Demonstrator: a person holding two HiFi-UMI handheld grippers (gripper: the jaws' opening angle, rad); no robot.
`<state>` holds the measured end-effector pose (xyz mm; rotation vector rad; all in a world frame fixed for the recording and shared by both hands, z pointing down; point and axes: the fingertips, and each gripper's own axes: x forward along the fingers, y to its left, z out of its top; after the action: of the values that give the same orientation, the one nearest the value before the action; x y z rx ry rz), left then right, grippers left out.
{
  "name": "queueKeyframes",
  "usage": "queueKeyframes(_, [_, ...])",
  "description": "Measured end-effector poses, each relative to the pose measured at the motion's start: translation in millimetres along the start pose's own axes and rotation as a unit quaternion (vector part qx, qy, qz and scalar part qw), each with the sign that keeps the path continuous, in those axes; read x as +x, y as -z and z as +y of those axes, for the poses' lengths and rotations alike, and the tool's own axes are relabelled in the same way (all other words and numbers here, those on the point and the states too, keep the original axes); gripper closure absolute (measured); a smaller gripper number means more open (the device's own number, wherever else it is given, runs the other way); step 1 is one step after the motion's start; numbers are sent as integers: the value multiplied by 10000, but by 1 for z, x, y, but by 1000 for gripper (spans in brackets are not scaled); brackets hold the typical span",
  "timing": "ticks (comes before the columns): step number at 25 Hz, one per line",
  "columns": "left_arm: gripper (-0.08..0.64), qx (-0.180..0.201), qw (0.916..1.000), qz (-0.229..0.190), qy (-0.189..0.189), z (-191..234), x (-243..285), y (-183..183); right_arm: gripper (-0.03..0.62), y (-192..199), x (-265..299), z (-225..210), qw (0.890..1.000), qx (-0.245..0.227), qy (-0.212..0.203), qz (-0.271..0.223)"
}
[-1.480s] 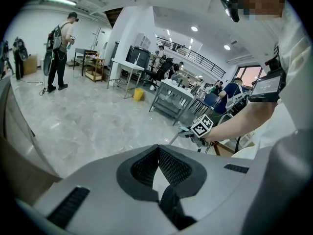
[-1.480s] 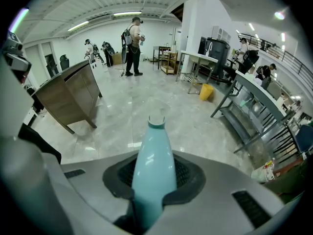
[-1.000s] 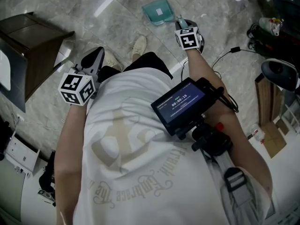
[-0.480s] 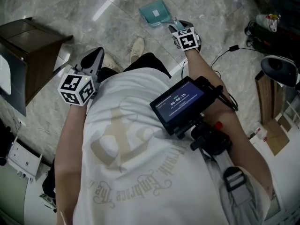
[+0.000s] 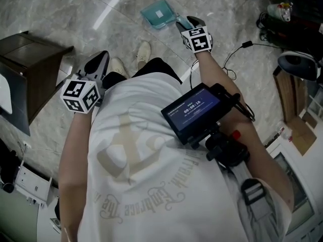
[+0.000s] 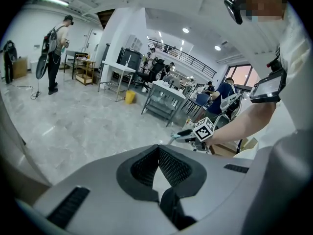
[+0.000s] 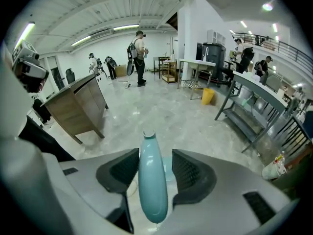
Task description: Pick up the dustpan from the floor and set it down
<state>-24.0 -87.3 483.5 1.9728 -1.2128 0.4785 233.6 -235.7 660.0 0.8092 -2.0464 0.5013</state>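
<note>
A teal dustpan (image 5: pixel 158 14) lies on the grey marble floor ahead of the person's feet, its handle (image 5: pixel 181 22) pointing back at my right gripper (image 5: pixel 184 24). In the right gripper view the handle (image 7: pixel 151 180) stands between the dark pads (image 7: pixel 120 173), with a gap on each side. These jaws have just been opening, so my right gripper (image 7: pixel 155 173) is open around the handle. My left gripper (image 5: pixel 102 55) hangs by the person's left side, shut and empty. In the left gripper view its tips (image 6: pixel 157 151) meet, and the right gripper (image 6: pixel 188 135) shows beyond.
A dark wooden cabinet (image 5: pixel 30 64) stands at the left. The person's shoes (image 5: pixel 144 52) are just behind the dustpan. Cables (image 5: pixel 237 49) and dark gear (image 5: pixel 298 69) lie at the right. A metal rack (image 7: pixel 254 111) stands at the right of the room.
The head view has drifted, so the dustpan and the right gripper sit a little further left in the picture. The left gripper keeps its place.
</note>
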Motion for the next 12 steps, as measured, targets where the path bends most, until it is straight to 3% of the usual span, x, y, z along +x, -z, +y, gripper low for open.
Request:
queueKeyframes(5, [549,80,9998,9,197,8,14,-7,406,-22,-13,-12,9990,82,259,-359])
queueKeyframes(12, [549,188,9990,-57,397,25,30,-22,544,-54,-39,-12,9946,116,506,-895])
